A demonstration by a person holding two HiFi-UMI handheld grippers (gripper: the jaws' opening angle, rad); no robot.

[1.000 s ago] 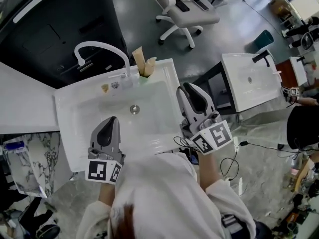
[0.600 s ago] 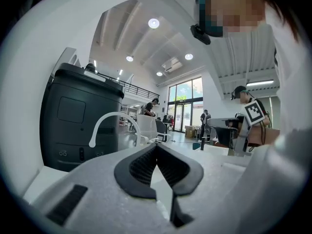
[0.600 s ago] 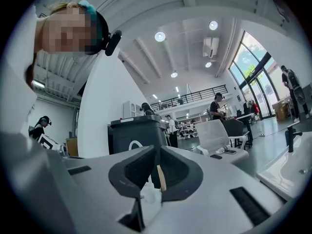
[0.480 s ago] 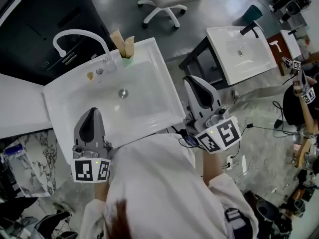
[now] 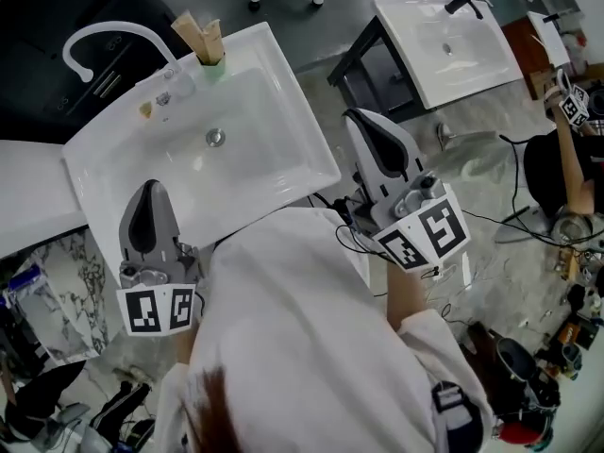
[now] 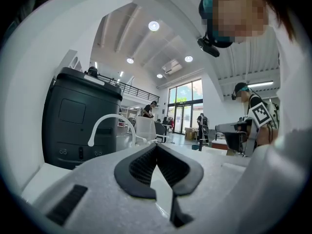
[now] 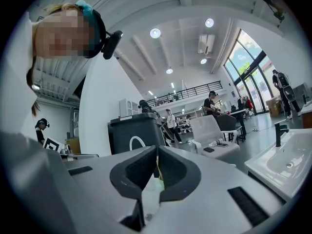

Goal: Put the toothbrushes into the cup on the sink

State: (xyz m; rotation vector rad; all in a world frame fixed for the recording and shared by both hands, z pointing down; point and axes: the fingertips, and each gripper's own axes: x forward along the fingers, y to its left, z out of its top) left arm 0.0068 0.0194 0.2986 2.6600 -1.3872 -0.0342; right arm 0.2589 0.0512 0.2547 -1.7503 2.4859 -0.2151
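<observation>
Toothbrushes [image 5: 195, 32], tan and flat-ended, stand upright together in a small pale green cup [image 5: 215, 65]. The cup sits on the far right corner of the white rectangular sink [image 5: 283, 149], toward 11 o'clock in the head view. A white arched faucet [image 5: 104, 32] rises on the back rim at 9 o'clock from the cup, and the round metal drain [image 5: 215, 137] lies in the basin at 6 o'clock from it.

The left hand-held gripper [image 5: 151, 189] hangs over the sink's near left rim, at 7 o'clock from the drain and well apart from the cup. Its own view shows the dark pads of the left hand-held gripper [image 6: 156, 147] meeting at the tips with nothing between them.

The right hand-held gripper [image 5: 363, 121] is off the sink, just beyond its right edge at 3 o'clock from the drain, over the grey floor [image 5: 330, 26]. The jaws of the right hand-held gripper [image 7: 156, 150] have just been closing and now meet, holding nothing.

A second white sink [image 5: 444, 45] stands at 1 o'clock.
</observation>
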